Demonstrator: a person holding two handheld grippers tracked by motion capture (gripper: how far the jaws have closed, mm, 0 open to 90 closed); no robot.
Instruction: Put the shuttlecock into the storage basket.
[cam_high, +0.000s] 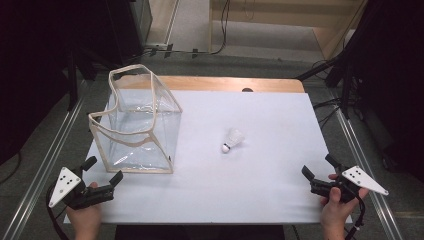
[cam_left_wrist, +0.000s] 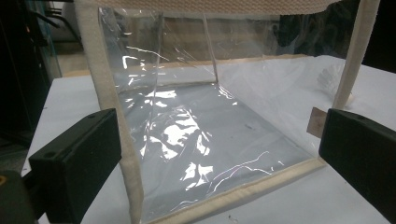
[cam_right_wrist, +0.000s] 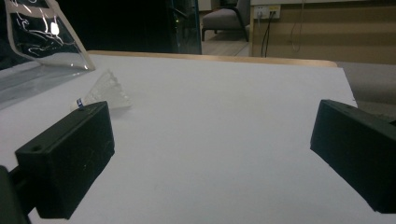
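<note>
Nearest the high camera, at the bottom left edge of the white table sheet (cam_high: 240, 190), a person's left hand (cam_high: 85, 217) holds the left gripper (cam_high: 103, 170), a black two-jaw tool with a grey three-cornered plate on top. Its jaws stand wide apart with nothing between them, pointing at the lower corner of the clear plastic bag with cream fabric edging (cam_high: 137, 122). That bag stands upright and open-topped on the left half of the sheet, just beyond the jaw tips; whether a tip touches it cannot be told. In the left gripper view the bag (cam_left_wrist: 196, 135) sits close in front, its near cream-edged wall spanning the gap between the two black jaws.

Right of the bag, near the middle of the sheet and well apart from both tools, the small white feathered shuttlecock (cam_high: 233, 139) lies on its side, cork end toward the person.

At the bottom right edge, the right hand (cam_high: 336, 210) holds the right gripper (cam_high: 318, 166), jaws likewise spread wide and empty. Its own view shows the shuttlecock (cam_right_wrist: 105, 91) beyond the left-hand jaw.
</note>
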